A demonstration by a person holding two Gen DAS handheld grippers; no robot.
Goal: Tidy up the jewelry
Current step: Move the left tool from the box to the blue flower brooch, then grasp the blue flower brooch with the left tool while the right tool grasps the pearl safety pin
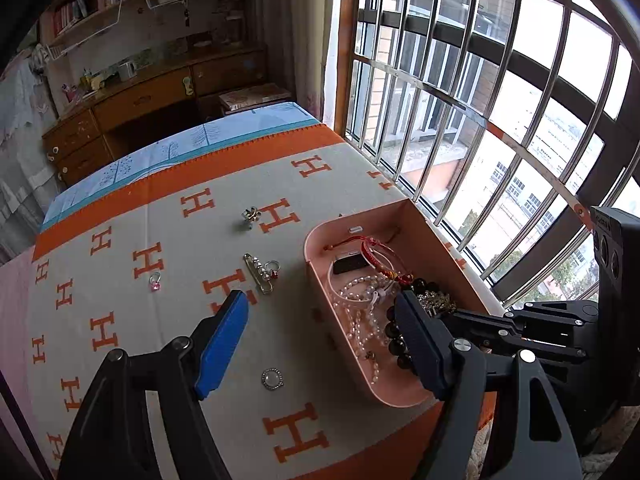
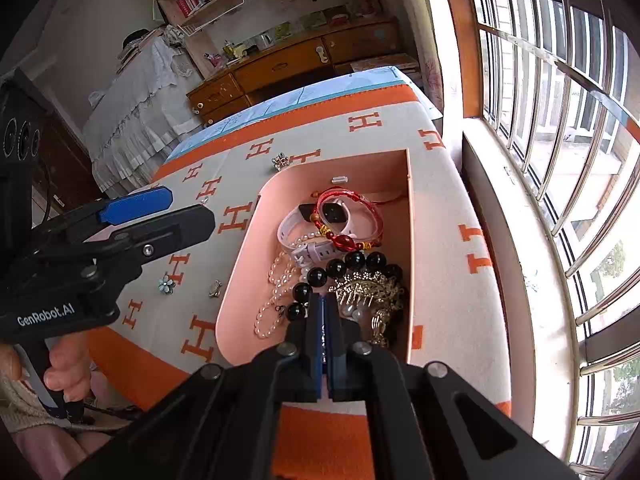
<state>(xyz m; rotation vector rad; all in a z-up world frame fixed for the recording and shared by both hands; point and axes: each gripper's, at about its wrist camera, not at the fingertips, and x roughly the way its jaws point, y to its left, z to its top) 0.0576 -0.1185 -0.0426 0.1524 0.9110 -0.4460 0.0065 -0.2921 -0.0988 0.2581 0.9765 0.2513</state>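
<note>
A pink jewelry box (image 1: 404, 216) (image 2: 240, 280) stands open on the blanket, holding a red cord bracelet (image 2: 352, 216), a white watch (image 2: 296, 236), pearl strands (image 1: 360, 320), black beads (image 2: 336, 268) and a gold comb (image 2: 372, 288). My left gripper (image 1: 320, 304) is open and empty, hovering over the box's left rim. My right gripper (image 2: 324, 300) is shut over the box's near end, by the black beads; something thin may sit between its pads. Loose on the blanket lie a safety-pin brooch (image 1: 258, 272), a red ring (image 1: 155, 282), a round brooch (image 1: 272, 378) and a silver charm (image 1: 250, 215).
The orange and beige blanket (image 1: 160, 320) covers a table beside a barred window (image 1: 480, 100). A blue flower brooch (image 2: 166, 284) and a small silver piece (image 2: 215, 289) lie left of the box. A wooden desk with shelves (image 1: 160, 92) stands behind.
</note>
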